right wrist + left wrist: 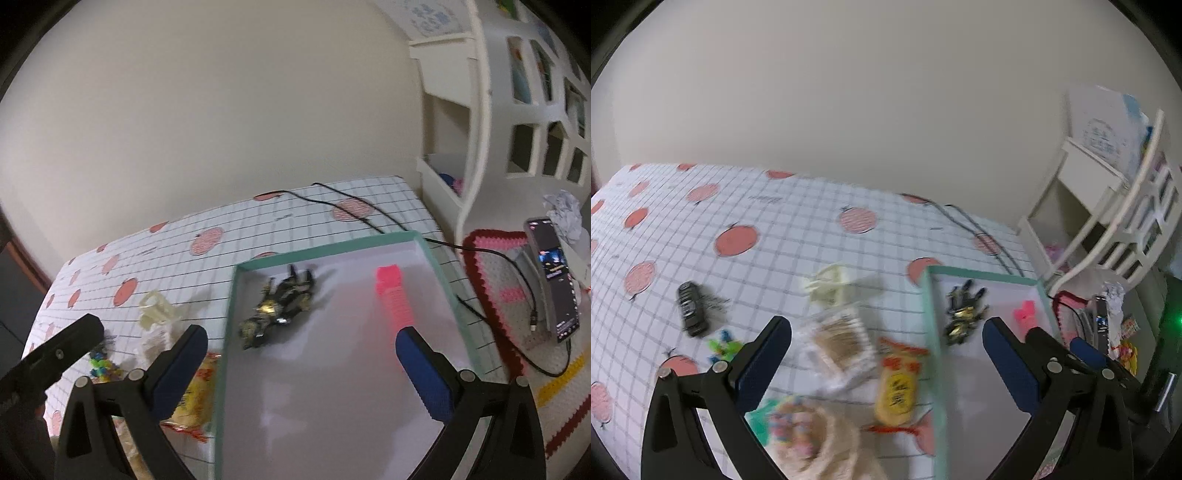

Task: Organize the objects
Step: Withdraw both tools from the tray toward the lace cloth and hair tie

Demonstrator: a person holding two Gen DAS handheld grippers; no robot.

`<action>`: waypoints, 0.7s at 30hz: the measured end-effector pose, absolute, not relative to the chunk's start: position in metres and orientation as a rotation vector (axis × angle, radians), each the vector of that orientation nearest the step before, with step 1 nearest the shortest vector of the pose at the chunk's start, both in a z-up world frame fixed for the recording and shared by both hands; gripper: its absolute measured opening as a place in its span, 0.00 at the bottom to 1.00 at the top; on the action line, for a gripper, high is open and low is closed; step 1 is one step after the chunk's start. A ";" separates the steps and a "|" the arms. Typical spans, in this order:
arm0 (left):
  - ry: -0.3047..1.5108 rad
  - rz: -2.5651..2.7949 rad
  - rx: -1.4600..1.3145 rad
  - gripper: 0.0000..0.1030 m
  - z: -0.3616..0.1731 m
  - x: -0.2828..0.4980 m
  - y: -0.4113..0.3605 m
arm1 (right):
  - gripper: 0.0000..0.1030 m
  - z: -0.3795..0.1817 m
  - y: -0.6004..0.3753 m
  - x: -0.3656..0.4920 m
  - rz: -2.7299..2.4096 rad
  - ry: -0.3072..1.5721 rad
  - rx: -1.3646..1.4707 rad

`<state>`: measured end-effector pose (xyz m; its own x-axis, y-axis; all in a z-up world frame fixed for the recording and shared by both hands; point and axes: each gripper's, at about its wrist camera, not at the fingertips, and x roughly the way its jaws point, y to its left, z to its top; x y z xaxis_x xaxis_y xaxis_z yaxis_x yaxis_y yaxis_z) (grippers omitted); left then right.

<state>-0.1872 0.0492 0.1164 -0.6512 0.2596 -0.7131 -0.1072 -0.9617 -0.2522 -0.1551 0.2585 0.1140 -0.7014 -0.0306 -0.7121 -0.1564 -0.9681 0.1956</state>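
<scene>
Left gripper [886,354]: jaws wide, holding nothing, above the checked tablecloth [798,229].
Right gripper [301,354]: jaws wide, holding nothing, over the green-rimmed tray [332,245].
In the tray: black-and-gold toy [280,306] at 11 o'clock; pink block [391,295] at 1 o'clock, apart from the toy.
On the cloth, left of the tray: cream hair clip [831,284], clear bag [838,347], yellow snack packet [897,391] just beside the tray's rim, black key fob [691,308] at 9 o'clock.
Phone [554,273] on a crocheted mat [491,291], at 3 o'clock.
</scene>
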 end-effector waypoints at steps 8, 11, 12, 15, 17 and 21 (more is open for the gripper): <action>-0.282 2.704 -1.420 1.00 0.103 -0.185 -0.006 | 1.00 0.118 0.203 -0.160 2.914 0.287 -1.280; -0.289 2.675 -1.508 1.00 0.096 -0.181 -0.024 | 1.00 0.117 0.180 -0.158 2.950 0.221 -1.327; -0.289 2.675 -1.525 1.00 0.095 -0.180 -0.029 | 1.00 0.116 0.172 -0.157 2.963 0.215 -1.350; -0.284 2.690 -1.589 1.00 0.091 -0.175 -0.043 | 1.00 0.114 0.153 -0.154 2.995 0.199 -1.417; -0.313 2.677 -1.613 1.00 0.088 -0.171 -0.053 | 0.99 0.112 0.143 -0.153 3.010 0.163 -1.445; -0.367 2.644 -1.663 1.00 0.080 -0.168 -0.065 | 0.91 0.103 0.127 -0.151 3.013 0.102 -1.535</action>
